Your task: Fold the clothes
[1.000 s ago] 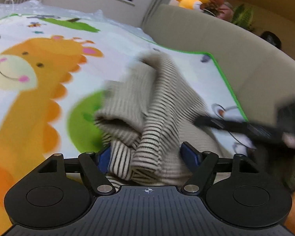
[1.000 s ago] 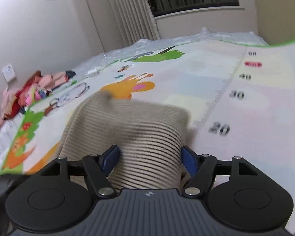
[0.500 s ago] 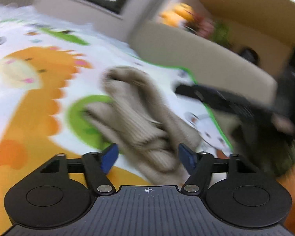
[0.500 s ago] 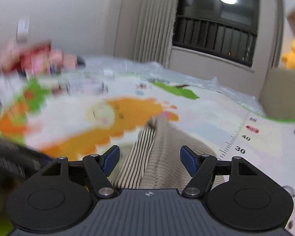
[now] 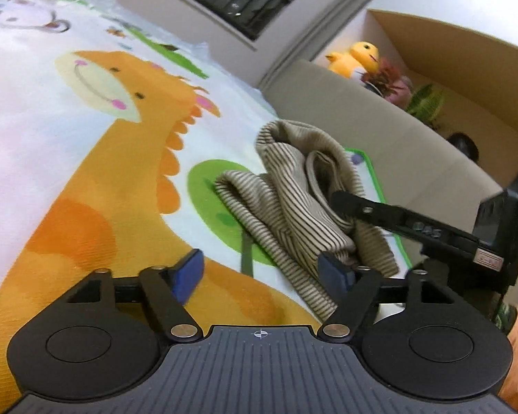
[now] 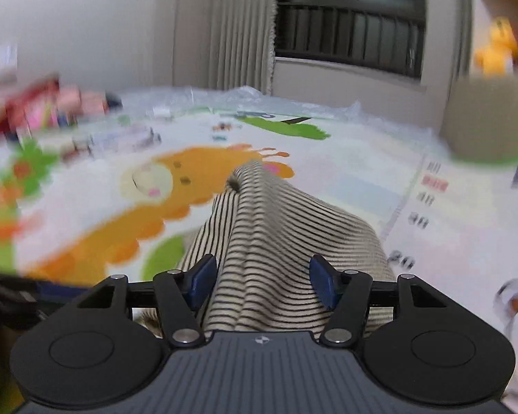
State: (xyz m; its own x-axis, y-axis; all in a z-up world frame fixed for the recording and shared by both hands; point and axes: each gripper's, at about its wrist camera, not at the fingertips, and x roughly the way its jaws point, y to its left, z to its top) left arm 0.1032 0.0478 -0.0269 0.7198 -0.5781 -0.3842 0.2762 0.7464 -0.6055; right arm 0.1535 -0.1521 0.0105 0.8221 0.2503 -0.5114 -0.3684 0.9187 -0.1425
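From the left wrist, the left gripper [image 5: 262,270] has just been opening and now stands wide with nothing between its blue pads: the bare play mat [image 5: 96,158] shows in the gap, and only the right-hand pad lies against the near edge of the striped garment [image 5: 286,203], not pinching it. The garment sits ahead and to the right of this tool as a rumpled beige heap with dark stripes on the mat's green patch, near the beige sofa [image 5: 390,138]; it looks let go here so the cloth can settle before a fresh hold is taken. The tool points shallowly downward and is rolled, so the room leans in the picture. Further right, the right gripper [image 5: 342,197] reaches in with its tip buried in a fold of the heap. From the right wrist, that gripper [image 6: 260,277] has just been closing, its jaws at a middling width with the striped cloth bunched between them and draping forward in a tent; the pads appear not quite pressed on it, so I judge a grip being taken rather than made. It tilts gently down over the mat.
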